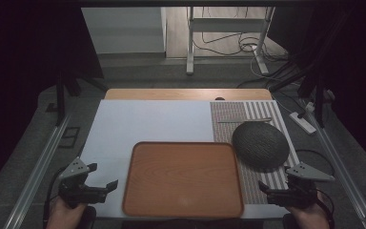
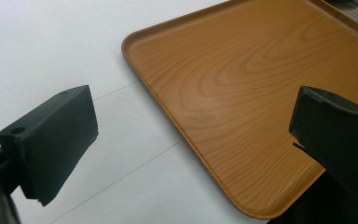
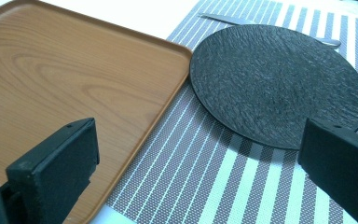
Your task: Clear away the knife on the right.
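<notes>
A wooden tray (image 1: 183, 179) lies empty at the front middle of the white table. To its right a dark round textured plate (image 1: 260, 144) rests on a striped placemat (image 1: 252, 186). My left gripper (image 1: 102, 175) hovers by the tray's front left corner, open with nothing between its jaws. In the left gripper view its jaws (image 2: 198, 114) straddle the edge of the tray (image 2: 242, 70). My right gripper (image 1: 267, 193) is open at the front right, over the placemat. In the right gripper view it (image 3: 205, 142) points between the tray (image 3: 65, 74) and the plate (image 3: 279, 79).
A thin metal utensil (image 1: 245, 120) lies on the placemat behind the plate, its handle (image 3: 223, 18) partly hidden by the plate. A bare strip of white table (image 1: 147, 121) stretches behind the tray. Metal rails run along both sides of the table.
</notes>
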Available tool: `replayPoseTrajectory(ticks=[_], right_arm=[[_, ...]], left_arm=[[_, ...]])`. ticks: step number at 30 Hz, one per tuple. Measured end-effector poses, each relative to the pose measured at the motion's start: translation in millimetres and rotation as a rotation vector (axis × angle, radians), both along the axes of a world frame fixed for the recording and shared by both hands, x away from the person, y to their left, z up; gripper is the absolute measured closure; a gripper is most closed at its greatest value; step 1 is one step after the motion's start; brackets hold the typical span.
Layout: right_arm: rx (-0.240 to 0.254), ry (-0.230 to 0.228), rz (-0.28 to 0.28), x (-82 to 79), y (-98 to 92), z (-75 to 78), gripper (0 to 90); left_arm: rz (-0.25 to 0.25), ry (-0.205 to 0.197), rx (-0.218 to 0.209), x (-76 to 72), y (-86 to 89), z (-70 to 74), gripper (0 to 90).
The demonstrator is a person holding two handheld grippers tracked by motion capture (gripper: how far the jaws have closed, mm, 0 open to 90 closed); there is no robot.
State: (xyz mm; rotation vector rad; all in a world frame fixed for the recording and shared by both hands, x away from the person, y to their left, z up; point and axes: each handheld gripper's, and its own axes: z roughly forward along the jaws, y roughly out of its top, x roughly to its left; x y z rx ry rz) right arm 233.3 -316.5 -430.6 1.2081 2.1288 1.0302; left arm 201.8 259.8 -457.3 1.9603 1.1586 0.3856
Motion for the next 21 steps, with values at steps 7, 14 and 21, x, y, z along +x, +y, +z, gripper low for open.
replayPoseTrajectory(ticks=[7, 14, 21], right_arm=[[-0.027, 0.01, 0.002, 0.9, 2.2, -0.8, 0.0], [-0.03, 0.014, 0.007, 1.3, 2.6, -1.1, 0.0], [-0.047, 0.024, 0.021, 1.8, 5.0, -1.8, 0.0]], left_arm=[[-0.009, 0.002, -0.001, 0.4, -0.4, -0.1, 1.5], [-0.013, 0.004, 0.003, 0.6, -0.9, -0.2, 1.7], [-0.013, 0.005, 0.007, 0.6, -1.0, -0.2, 1.7]])
